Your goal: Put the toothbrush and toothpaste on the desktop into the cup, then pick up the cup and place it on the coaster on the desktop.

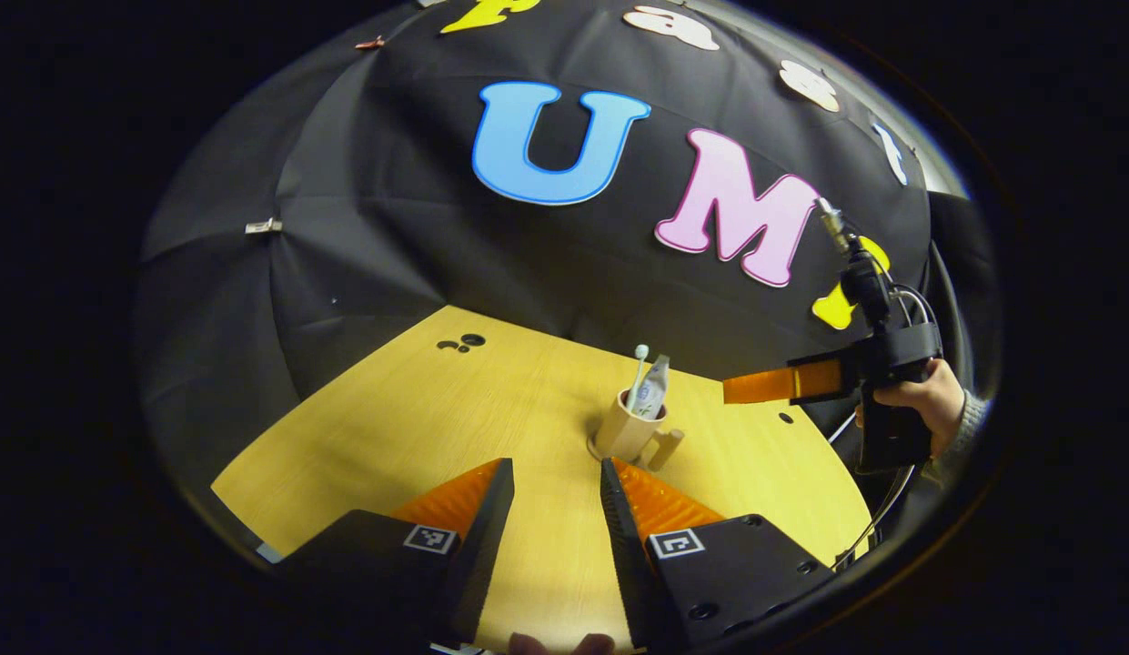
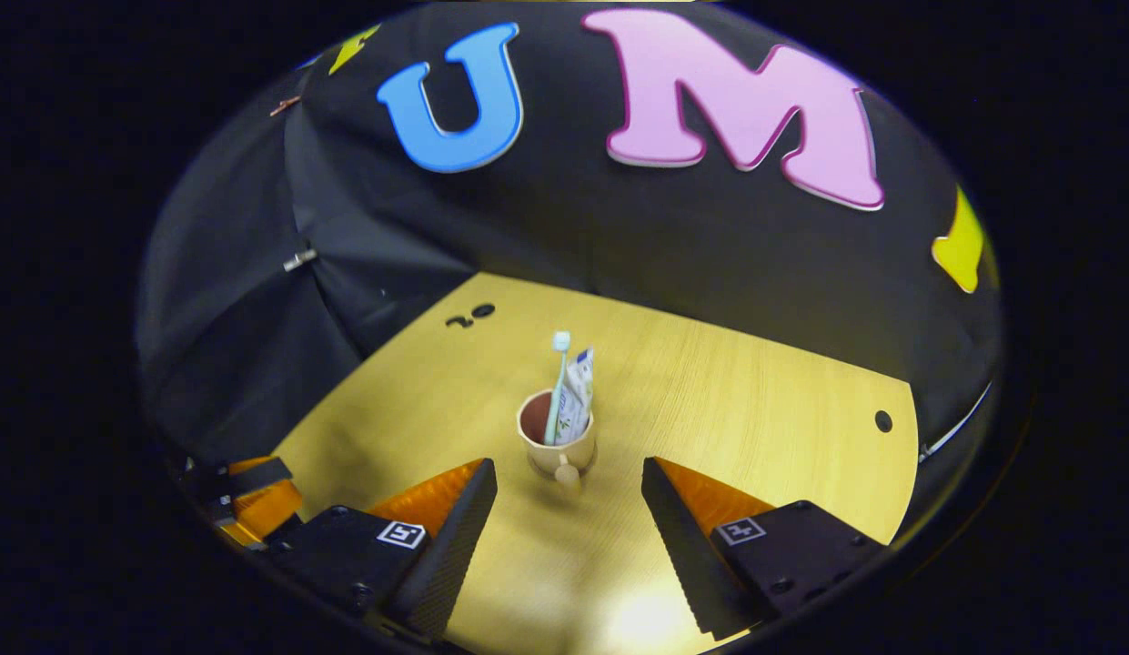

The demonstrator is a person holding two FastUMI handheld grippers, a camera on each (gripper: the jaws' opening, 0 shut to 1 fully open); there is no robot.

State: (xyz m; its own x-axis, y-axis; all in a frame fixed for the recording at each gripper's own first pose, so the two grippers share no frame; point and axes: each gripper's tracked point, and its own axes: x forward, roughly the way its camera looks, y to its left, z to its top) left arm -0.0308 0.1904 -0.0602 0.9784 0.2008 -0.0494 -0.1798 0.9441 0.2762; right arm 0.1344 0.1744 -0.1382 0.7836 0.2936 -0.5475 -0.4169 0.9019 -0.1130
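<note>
Beige handled cup (image 2: pixel 559 444) holding white toothbrush (image 2: pixel 557 387) and toothpaste tube (image 2: pixel 578 393), mid wooden desktop (image 2: pixel 755 409), on a coaster (image 1: pixel 597 450); left gripper (image 1: pixel 557 491) and right gripper (image 2: pixel 569 496) jaws apart, unobstructed

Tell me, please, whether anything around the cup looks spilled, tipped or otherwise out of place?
Nothing stands out. The cup stands upright on the desktop, with the toothbrush and toothpaste leaning inside it. No spill shows, and both tools are open and apart from it.

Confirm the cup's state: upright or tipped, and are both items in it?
Upright. The cup stands on the desktop, mouth up, with the toothbrush and toothpaste standing inside, tops above the rim.
</note>
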